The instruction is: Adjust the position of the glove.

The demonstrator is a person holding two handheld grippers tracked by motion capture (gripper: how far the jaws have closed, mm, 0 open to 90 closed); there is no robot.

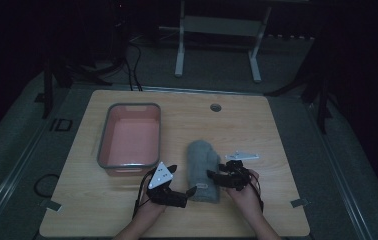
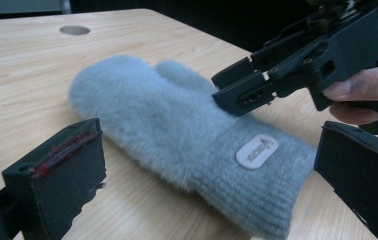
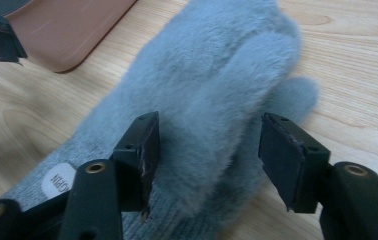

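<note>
Left claw (image 1: pixel 189 192) sits nearest, low at the cuff end of the fluffy grey mitten (image 1: pixel 203 170), jaws spread wide either side of the ribbed cuff, nothing gripped. In the left gripper view the cuff lies between its two jaws, apart from both.

Right claw (image 3: pixel 207 150) also spread, jaws straddling the furry body of the mitten just above the cuff; the left jaw touches the pile, the other stands clear.

Risk, as a judgement: closing here could pinch only loose fur, and the soft mitten would slip or sag on lifting. Two claws pulling unevenly could drag it across the light wooden table (image 1: pixel 277 130).

Mitten lies flat near the table's front middle, thumb out to the right side, white oval label (image 2: pixel 256 151) on the knit cuff.

Farther left, a pink rectangular plastic tub with grey rim (image 1: pixel 129 137), apart from the mitten.
</note>
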